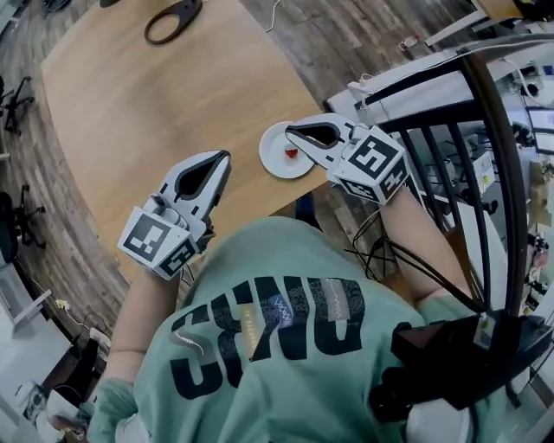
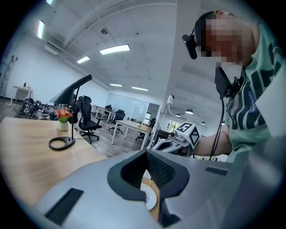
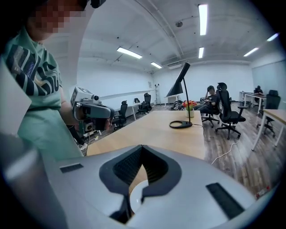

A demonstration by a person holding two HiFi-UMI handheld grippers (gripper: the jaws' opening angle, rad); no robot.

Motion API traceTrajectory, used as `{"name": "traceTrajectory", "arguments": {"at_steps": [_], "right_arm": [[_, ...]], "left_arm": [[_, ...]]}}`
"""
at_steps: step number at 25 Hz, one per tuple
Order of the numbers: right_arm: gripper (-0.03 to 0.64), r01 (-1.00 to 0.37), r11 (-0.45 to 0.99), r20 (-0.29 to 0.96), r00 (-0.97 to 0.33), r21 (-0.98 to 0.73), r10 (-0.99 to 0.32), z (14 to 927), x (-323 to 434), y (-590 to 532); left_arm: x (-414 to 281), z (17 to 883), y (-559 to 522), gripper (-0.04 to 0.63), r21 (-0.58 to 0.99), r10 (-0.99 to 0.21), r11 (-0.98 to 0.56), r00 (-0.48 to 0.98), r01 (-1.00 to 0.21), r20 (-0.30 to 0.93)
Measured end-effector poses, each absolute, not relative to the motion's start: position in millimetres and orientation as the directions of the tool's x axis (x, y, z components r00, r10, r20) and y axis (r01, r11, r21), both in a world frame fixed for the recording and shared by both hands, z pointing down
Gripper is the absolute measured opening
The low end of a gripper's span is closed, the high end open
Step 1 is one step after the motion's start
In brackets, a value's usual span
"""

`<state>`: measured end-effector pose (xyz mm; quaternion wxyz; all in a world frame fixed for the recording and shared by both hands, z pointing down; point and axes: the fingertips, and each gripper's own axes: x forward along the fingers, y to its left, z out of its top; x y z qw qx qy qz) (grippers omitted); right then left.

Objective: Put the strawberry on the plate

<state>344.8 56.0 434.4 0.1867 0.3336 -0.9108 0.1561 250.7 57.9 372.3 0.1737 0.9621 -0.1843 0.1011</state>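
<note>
A small red strawberry (image 1: 292, 153) lies on a white plate (image 1: 275, 162) near the right edge of the wooden table (image 1: 147, 95). My right gripper (image 1: 291, 130) hangs just above the plate's far rim, shut, with nothing in it. My left gripper (image 1: 226, 157) is also shut and empty, a short way left of the plate above the table's near edge. In the left gripper view the jaws (image 2: 145, 151) meet at the tips and a bit of the plate (image 2: 150, 199) shows beneath them. The right gripper view shows shut jaws (image 3: 141, 146) over the plate (image 3: 135, 193); the strawberry is hidden there.
A black ring-shaped lamp base (image 1: 173, 19) stands at the table's far end, with a small flower pot (image 2: 62, 118) near it. A black railing (image 1: 498, 147), cables and equipment crowd the right side. Office chairs and desks stand beyond the table.
</note>
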Motion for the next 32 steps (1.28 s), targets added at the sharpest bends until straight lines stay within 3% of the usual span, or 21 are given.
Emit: {"name": "traceTrajectory", "arguments": {"at_steps": [20, 32], "right_arm": [[0.006, -0.666, 0.727, 0.303, -0.737, -0.167, -0.605, 333, 346, 22], [0.006, -0.619, 0.774, 0.322, -0.765, -0.131, -0.557, 304, 313, -7]], "left_arm": [[183, 299, 41, 0.005, 0.222, -0.497, -0.825, 0.855, -0.519, 0.151], [146, 287, 16, 0.005, 0.274, -0.551, -0.774, 0.820, -0.571, 0.152]]}}
